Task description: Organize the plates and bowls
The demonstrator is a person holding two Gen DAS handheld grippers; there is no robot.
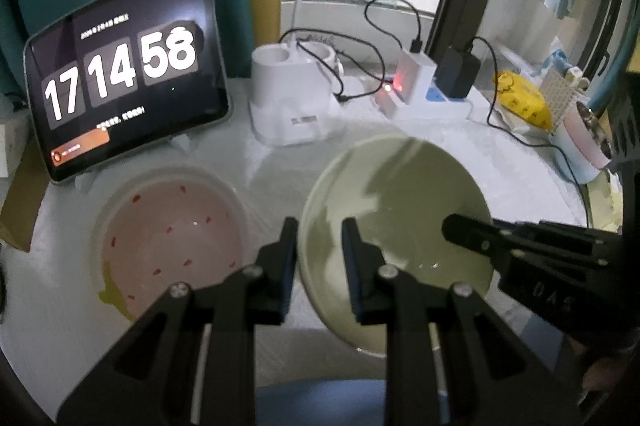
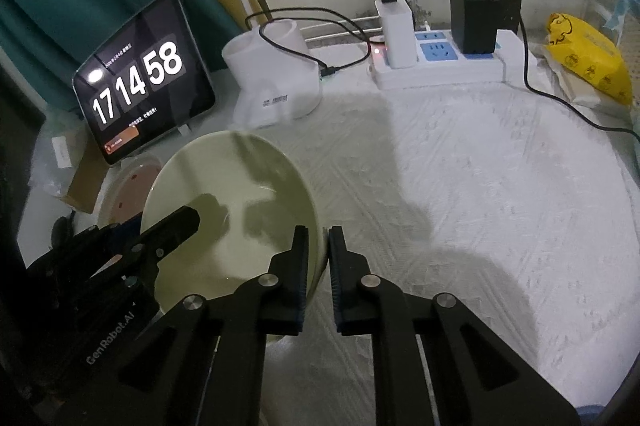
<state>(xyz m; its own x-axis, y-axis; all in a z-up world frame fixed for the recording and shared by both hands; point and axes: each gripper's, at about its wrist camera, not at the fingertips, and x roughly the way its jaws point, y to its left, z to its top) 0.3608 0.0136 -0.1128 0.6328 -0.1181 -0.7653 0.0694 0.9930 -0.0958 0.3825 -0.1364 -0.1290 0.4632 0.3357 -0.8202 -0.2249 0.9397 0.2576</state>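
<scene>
1. Left wrist view: left gripper (image 1: 320, 258) low in the middle, jaws partly apart, astride the left rim of the green bowl (image 1: 400, 206), one finger outside, the other inside. Cannot tell whether the pads actually press on the rim.
2. Same view: green bowl tipped toward the camera, over the white-covered table (image 1: 280, 162), to the right of the pink bowl (image 1: 172, 226).
3. Shown fully only here: pink bowl with red specks, upright on the table, just beside the green one, with something yellow peeking out under its near edge.
4. Also here: right gripper (image 1: 456, 228) reaching in from the right, its tip over the green bowl's right rim; jaw state not readable from this side.
5. Behind the bowls: tablet (image 1: 128, 66) propped up, showing large clock digits.
6. Right wrist view: right gripper low in the middle, clamped tight on the green bowl's right rim, rim pinched between the blue pads.
7. Same view: left gripper at lower left, one finger inside the bowl over its far rim; pink bowl mostly hidden behind the green one.
8. Clear only here: wide bare stretch of table to the right, power strip (image 2: 440, 66) with plugged chargers at the back, yellow bag (image 2: 588, 62) in the far right corner.
</scene>
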